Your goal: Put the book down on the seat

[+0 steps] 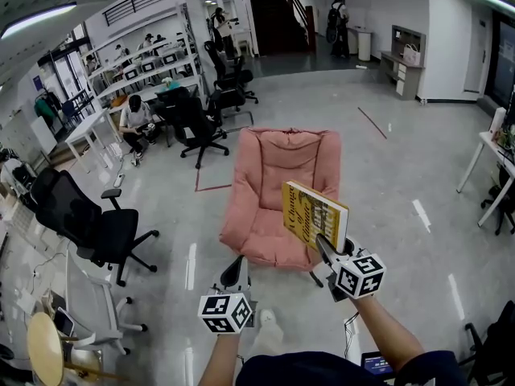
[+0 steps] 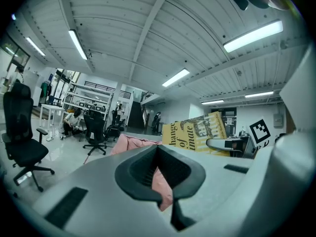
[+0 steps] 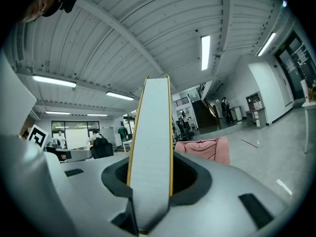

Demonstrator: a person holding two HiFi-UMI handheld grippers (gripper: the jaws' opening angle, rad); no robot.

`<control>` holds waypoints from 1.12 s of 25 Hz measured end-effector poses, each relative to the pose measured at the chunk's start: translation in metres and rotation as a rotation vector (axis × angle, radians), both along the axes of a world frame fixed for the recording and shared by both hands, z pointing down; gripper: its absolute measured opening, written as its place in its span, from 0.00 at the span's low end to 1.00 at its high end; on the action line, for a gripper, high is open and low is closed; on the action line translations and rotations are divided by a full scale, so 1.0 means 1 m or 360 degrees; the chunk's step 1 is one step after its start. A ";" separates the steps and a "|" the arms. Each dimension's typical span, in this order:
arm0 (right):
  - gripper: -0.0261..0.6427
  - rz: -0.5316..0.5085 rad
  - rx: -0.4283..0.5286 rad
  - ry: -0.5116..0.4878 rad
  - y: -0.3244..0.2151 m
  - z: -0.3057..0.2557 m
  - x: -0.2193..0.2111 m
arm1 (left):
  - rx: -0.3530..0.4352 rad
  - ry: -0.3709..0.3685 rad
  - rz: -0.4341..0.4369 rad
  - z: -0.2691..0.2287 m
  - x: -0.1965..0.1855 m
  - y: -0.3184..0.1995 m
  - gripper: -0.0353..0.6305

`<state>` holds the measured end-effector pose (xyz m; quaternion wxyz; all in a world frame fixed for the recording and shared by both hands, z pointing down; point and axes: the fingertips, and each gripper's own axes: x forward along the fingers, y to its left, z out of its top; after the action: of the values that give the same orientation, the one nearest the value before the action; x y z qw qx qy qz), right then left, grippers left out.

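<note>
The book (image 1: 314,215) had not been set down. It stood upright in the air just in front of the seat (image 1: 273,175), toward the seat's right side, and touched no cushion. The right gripper (image 1: 322,246) was clamped on its lower edge. In the right gripper view the book's (image 3: 150,157) page block filled the gap between the jaws, pinched from both covers. Holding it by the edge probably kept the yellow cover clear and left the whole book free to be tipped flat onto the seat.

The left gripper (image 1: 233,270) hung in front of the seat toward its left, low and apart from the book. Its jaws stood apart with nothing in them, and only the pink seat (image 2: 160,186) showed through the gap. It looked to be kept out of the way, since one gripper was enough for this load.

By count there were one book, one pink seat and two grippers. There were at least three black office chairs (image 1: 96,223), one left of the seat and the others behind it.
</note>
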<state>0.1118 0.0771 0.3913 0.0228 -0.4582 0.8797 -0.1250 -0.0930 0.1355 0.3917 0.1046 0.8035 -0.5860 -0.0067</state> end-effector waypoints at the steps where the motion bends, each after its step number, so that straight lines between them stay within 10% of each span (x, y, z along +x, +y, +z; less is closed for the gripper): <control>1: 0.27 0.0000 0.0000 -0.0002 -0.003 0.000 -0.002 | 0.0001 -0.0002 0.0001 -0.001 -0.001 -0.003 0.06; 28: 0.27 0.0047 -0.0066 -0.0070 -0.112 0.010 -0.048 | -0.0041 -0.0028 0.0101 0.003 -0.037 -0.133 0.06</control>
<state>0.0641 -0.0350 0.4009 0.0343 -0.4686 0.8694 -0.1529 -0.1298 0.0022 0.3944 0.1099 0.8202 -0.5613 0.0111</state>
